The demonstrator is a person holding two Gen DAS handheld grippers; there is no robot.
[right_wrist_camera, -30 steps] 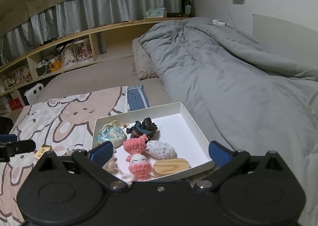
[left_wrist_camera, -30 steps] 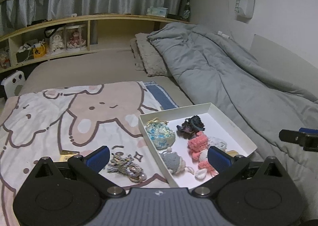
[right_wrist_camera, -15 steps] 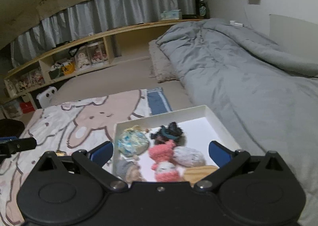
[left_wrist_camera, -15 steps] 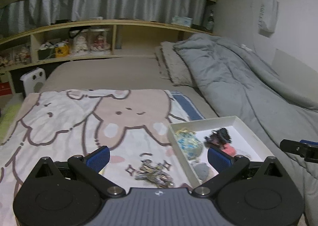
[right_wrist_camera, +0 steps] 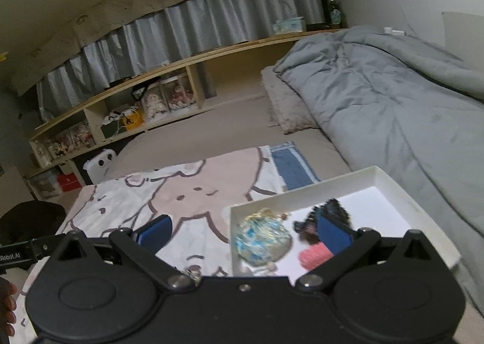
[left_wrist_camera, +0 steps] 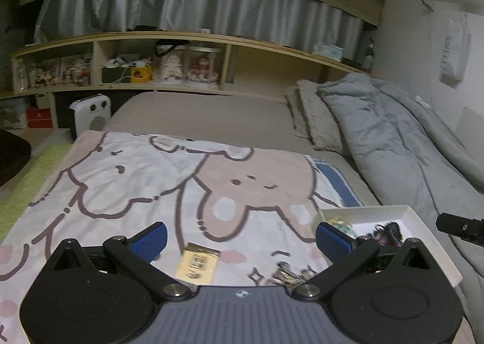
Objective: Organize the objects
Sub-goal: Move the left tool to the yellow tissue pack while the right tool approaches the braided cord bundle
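Both hand-held grippers are released, jaws spread wide and holding nothing. The left hand-held gripper [left_wrist_camera: 240, 239] hangs low over the cartoon-print blanket [left_wrist_camera: 127, 180] on the bed, with a small yellow card [left_wrist_camera: 198, 263] lying flat just ahead of it and a tangle of beaded charms [left_wrist_camera: 287, 274] beside the card, near the white tray [left_wrist_camera: 414, 217]. Compared with a second ago, this view has swung away from the tray toward the open blanket, so the card now sits almost between the blue pads [left_wrist_camera: 149, 239]; the likely meaning is that the card is the next item to be collected. The right hand-held gripper [right_wrist_camera: 245, 233] hovers at the tray's near left corner, above the blue-and-yellow knitted pouch [right_wrist_camera: 263, 241], the dark crocheted piece [right_wrist_camera: 328, 214] and the pink crocheted toy [right_wrist_camera: 316, 254] already lying inside; it too has drifted leftward. Two loose items outside the tray suggest the sorting is close to done. The flat card may be hard to pinch off soft fabric.
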